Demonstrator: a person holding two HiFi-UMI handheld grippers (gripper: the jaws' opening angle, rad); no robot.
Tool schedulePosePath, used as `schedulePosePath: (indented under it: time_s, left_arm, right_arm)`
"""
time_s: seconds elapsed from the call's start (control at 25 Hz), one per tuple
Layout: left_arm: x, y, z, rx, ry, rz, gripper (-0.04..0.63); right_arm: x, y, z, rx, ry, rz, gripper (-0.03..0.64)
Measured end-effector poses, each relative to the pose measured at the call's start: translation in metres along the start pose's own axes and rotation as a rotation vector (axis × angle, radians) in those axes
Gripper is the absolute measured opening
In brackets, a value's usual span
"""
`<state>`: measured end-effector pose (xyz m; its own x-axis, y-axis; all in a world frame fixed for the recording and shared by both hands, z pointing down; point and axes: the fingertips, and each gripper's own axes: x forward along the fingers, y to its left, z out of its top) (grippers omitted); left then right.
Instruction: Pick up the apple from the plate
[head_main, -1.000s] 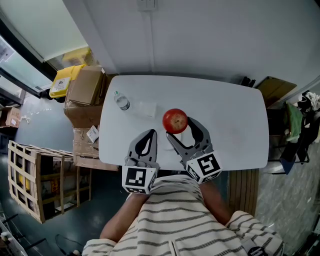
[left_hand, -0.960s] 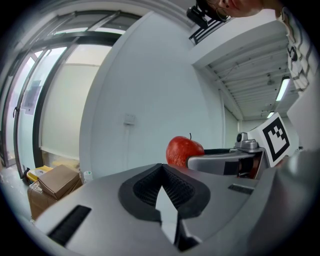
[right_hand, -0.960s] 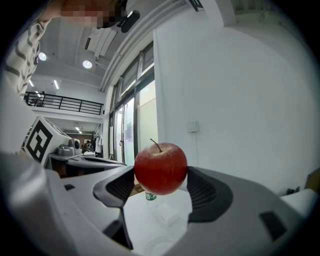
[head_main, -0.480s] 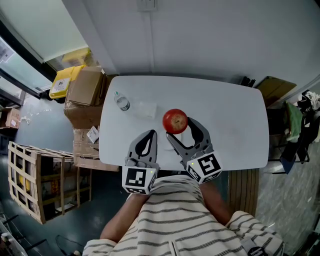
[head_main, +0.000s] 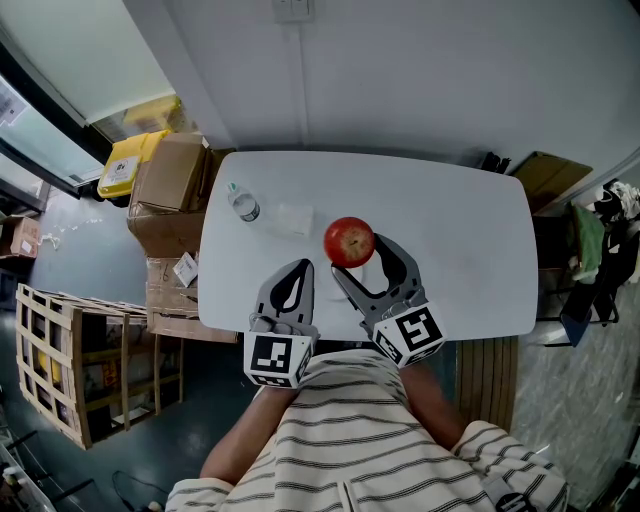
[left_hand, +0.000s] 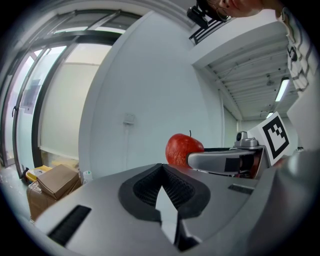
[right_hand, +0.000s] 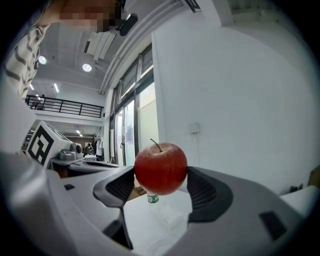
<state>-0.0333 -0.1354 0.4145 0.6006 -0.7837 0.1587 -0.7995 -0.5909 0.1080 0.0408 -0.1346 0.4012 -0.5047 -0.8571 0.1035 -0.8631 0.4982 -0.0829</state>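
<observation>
Two handheld grippers reach out over the near edge of a white table (head_main: 455, 215), seen from above the person's striped shirt (head_main: 350, 430). The right gripper (head_main: 358, 253) has its jaws spread to the width of a red apple (head_main: 350, 241) and pressed against its two sides, gripping it near the tips. In the right gripper view the apple sits stem up between the ribbed pads (right_hand: 202, 192), with the tabletop visible below it, so the fruit hangs clear of the surface. The left gripper (head_main: 297, 272) lies just beside the right one, on the person's left, with its jaws brought together and nothing between them. From the left gripper view the apple shows ahead and to the right, beyond the closed tips. A small water bottle (head_main: 243, 203) stands near the table's far left corner, well apart from the apple. Cardboard boxes (head_main: 172, 175) are stacked on the floor left of the table.
</observation>
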Motion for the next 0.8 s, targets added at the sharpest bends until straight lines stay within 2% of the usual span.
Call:
schedulePosePath:
  time_s: [0.28, 0.48, 0.8]
  left_arm:
    - [-0.0003, 0.0009, -0.0016, 0.000, 0.000, -0.003, 0.003]
    - [0.0007, 0.0006, -0.0011, -0.001, 0.000, -0.005, 0.003]
    - [-0.0002, 0.0019, 0.0013, 0.004, -0.002, 0.002, 0.003]
  right_arm:
    - [-0.0015, 0.0004, 0.0044, 0.007, -0.032, 0.003, 0.333]
    - [-0.0007, 0.0008, 0.0025, -0.010, -0.017, 0.005, 0.333]
    - [-0.0003, -0.0026, 0.0021, 0.023, -0.017, 0.000, 0.333]
